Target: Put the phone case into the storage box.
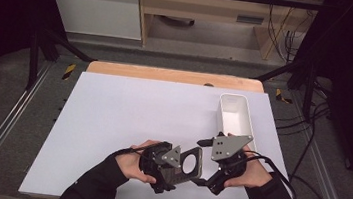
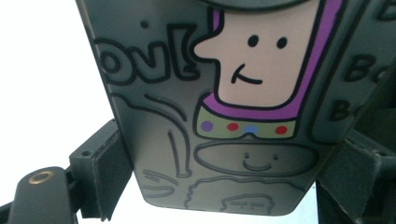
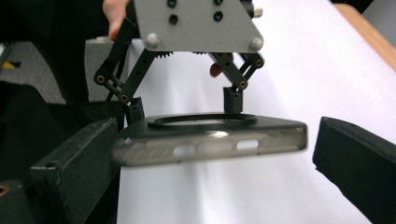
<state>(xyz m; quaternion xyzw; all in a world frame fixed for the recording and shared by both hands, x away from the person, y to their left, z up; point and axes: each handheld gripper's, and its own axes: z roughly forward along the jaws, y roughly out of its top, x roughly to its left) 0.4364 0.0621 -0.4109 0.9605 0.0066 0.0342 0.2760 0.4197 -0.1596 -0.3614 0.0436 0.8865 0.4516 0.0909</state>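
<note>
A dark grey phone case (image 1: pixel 191 162) with a round ring on its back hangs above the table's front edge. My left gripper (image 1: pixel 181 169) is shut on it across its width. In the left gripper view the case (image 2: pixel 233 93) shows a cartoon print and sits between both pads (image 2: pixel 105 168). My right gripper (image 1: pixel 204 181) comes in from the right and stands open around the case's length. In the right gripper view the case (image 3: pixel 210 140) lies edge-on: its left end meets the left jaw, while a small gap separates its right end from the right jaw. The left gripper (image 3: pixel 184 105) grips it from above there.
A white rectangular bin (image 1: pixel 251 119) stands at the table's right side, just beyond my right hand. The white table top (image 1: pixel 127 114) stretches to the left and back. Cables trail off to the lower right, and a wooden edge (image 1: pixel 174 75) runs along the far side.
</note>
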